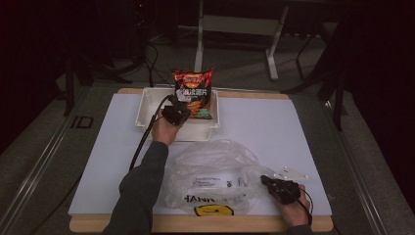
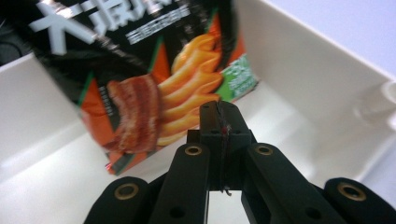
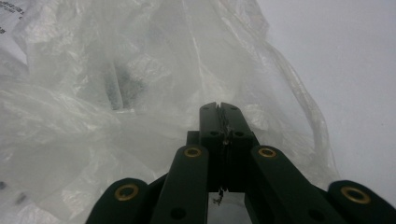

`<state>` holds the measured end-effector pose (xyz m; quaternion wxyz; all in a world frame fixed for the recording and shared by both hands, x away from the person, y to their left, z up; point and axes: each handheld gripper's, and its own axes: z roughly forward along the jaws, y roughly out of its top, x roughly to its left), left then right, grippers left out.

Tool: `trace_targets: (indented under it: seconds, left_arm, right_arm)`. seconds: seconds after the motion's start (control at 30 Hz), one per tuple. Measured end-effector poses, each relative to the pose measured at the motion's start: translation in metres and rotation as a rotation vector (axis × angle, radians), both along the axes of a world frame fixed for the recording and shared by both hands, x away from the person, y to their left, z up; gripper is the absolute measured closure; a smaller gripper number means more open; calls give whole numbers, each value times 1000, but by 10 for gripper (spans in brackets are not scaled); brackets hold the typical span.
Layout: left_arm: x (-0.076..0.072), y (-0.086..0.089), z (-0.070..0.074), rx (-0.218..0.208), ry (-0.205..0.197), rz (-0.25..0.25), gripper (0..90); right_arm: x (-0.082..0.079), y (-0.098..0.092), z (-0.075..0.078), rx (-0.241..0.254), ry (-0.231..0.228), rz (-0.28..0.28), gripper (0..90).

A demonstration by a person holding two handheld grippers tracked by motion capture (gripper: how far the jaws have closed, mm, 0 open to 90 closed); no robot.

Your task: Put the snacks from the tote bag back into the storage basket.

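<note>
At the far side of the desk (image 1: 293,127), a shallow cream plastic tray (image 1: 147,105) with smooth, rounded walls sits on the white sheet. A glossy snack bag (image 1: 194,93) stands tilted at the tray's back, its crinkly foil printed in red, orange and black with wavy chips and a slab of meat. The left claw (image 1: 180,104) reaches over the tray; in the left gripper view its black jaws are clenched flat together, and a thin edge of the bag seems pinched between them. Near the front edge lies a rumpled, see-through plastic bag (image 1: 215,171), thin and filmy, with a yellow mark and black lettering. The right claw (image 1: 266,181) rests at that bag's right side, jaws clenched on a fold of the film.
</note>
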<state>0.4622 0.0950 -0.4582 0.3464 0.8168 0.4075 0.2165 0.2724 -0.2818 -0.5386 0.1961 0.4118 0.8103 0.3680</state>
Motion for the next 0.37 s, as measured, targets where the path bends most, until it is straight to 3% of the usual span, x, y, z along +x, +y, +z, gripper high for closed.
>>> trace_targets:
  seconds: [0.37]
  left_arm:
    - [-30, -18, 3, 8, -34, -123, 900]
  right_arm:
    - [0, 0, 0, 2, 1, 0, 883]
